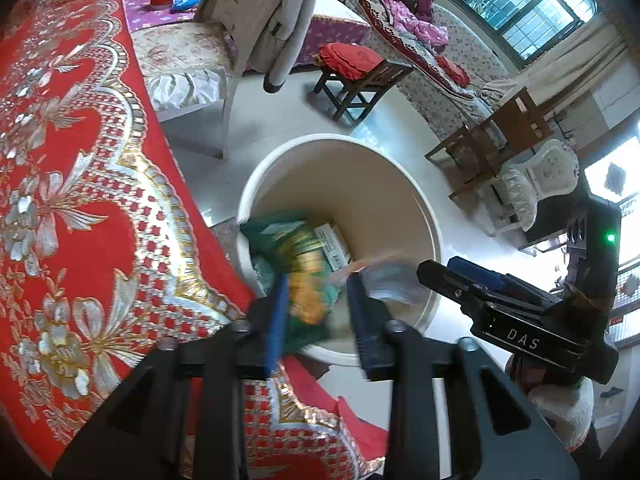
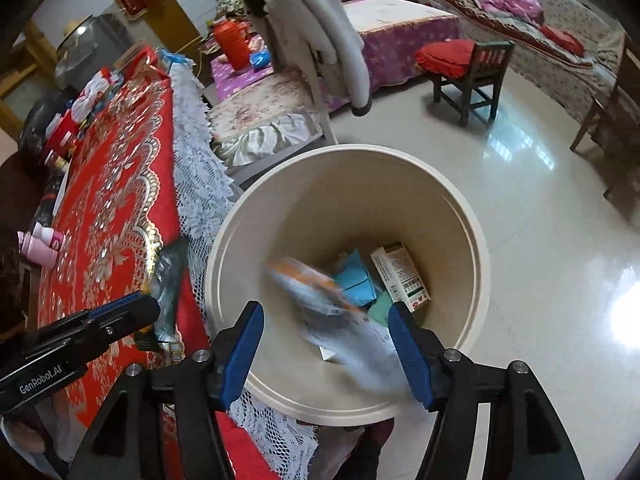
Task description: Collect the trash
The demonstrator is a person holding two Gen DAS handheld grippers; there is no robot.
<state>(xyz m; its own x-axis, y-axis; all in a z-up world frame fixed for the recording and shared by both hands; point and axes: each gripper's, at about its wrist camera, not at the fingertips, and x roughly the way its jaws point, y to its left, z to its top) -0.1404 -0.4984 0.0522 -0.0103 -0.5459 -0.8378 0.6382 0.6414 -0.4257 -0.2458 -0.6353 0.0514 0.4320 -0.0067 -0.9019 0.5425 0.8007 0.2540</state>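
Observation:
A cream round bin stands on the floor beside the red-clothed table. It holds a white carton and blue packets. My left gripper is open over the bin's near rim, with a blurred green and yellow wrapper between its fingers, apparently falling. My right gripper is open wide over the bin, with a blurred white and orange wrapper dropping between its fingers. The right gripper also shows in the left wrist view, and the left gripper shows in the right wrist view.
The table with red embroidered cloth and white lace edge carries pink bottles and clutter at its far end. A chair with hanging coat, a small stool with red cushion and a sofa stand around the tiled floor.

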